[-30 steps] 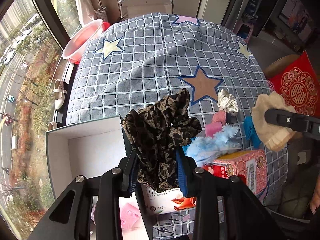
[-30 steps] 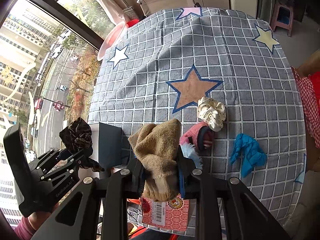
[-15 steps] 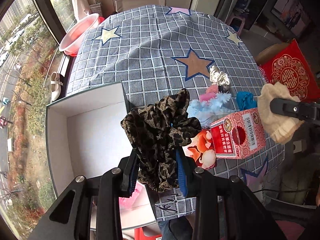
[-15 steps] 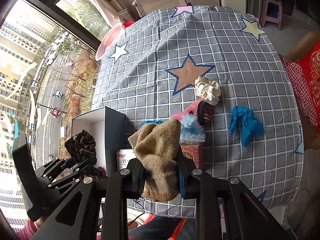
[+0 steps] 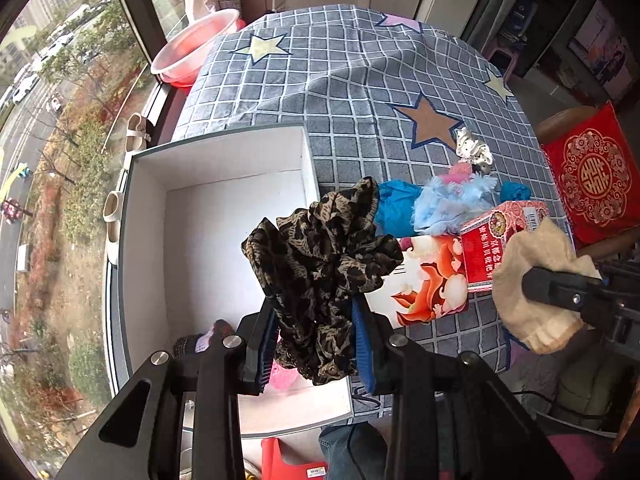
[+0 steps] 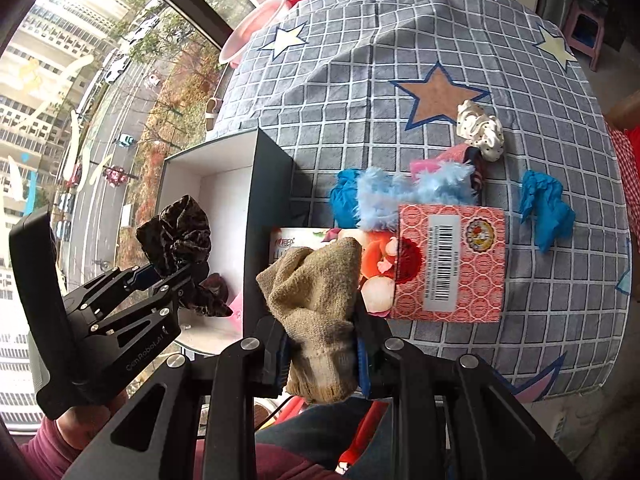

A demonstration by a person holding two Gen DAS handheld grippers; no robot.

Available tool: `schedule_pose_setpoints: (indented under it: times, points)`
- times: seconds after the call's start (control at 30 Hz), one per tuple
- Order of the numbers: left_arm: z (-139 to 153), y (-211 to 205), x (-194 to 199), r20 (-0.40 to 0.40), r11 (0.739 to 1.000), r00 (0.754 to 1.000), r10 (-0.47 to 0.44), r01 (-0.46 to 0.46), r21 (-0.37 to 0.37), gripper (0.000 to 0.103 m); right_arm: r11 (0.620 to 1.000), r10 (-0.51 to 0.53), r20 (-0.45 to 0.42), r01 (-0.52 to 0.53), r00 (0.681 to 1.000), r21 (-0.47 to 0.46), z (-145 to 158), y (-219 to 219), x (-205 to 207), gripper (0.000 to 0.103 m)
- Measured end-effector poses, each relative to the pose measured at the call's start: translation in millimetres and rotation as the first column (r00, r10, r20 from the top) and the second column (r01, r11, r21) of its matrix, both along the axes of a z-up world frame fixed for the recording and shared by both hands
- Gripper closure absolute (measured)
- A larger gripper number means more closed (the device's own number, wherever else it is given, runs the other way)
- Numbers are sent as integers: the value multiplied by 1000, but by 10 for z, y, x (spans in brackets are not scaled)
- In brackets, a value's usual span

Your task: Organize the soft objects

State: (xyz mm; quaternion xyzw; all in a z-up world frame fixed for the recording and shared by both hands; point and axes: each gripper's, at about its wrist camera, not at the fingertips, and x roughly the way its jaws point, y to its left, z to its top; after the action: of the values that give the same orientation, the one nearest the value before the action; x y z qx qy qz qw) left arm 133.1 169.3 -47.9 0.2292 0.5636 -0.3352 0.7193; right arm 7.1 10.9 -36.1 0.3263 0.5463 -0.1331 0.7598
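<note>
- A person is carrying 2 soft items toward an open white storage box [image 5: 216, 160] at the near left edge of a bench draped in a grey checked cloth with stars [image 5: 352, 80].
- The left hand-held gripper [image 5: 314, 340] is pinching a leopard-print scrunchie [image 5: 320, 264], which bulges up and out between the blue pads; the jaws are set narrow around the bunched fabric.
- The right hand-held gripper [image 6: 322, 354] is pressed tight on a tan knit sock [image 6: 316, 304], whose long axis is running up out of the jaws, toe end uppermost.
- In the left wrist view the box is lying directly below and to the left of the scrunchie; its floor is mostly bare, with a pink item [image 5: 282, 376] and a dark one [image 5: 200, 342] tucked at the near end.
- In the right wrist view the box's dark outer wall [image 6: 268, 216] is standing between the sock and the white interior, so the left hand looks nearer to the drop point.
- The sock seems to need a sideways carry over that wall before its release.
- Waiting on the cloth are 2 printed cartons [image 6: 448, 260], a fluffy light-blue piece [image 6: 400, 192], 2 blue cloth pieces [image 6: 546, 212], a pink sock [image 6: 440, 160] and a white dotted scrunchie [image 6: 480, 126].
- Sorting appears to be at an early stage, with most soft items outside the box.
</note>
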Motion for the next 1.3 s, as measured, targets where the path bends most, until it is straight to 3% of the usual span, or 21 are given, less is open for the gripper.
schedule_pose_setpoints:
  times: [0.8,1.3]
  points:
    - [-228,805,332,-40,970,969,243,-242,22,67,966,257,-64,-259,964,-24,-83,642,661,76]
    - [-343,962,495,-49,957,956,288,-287,40,66,928,369,-64,-372,927,-31,-88,964,1198,76]
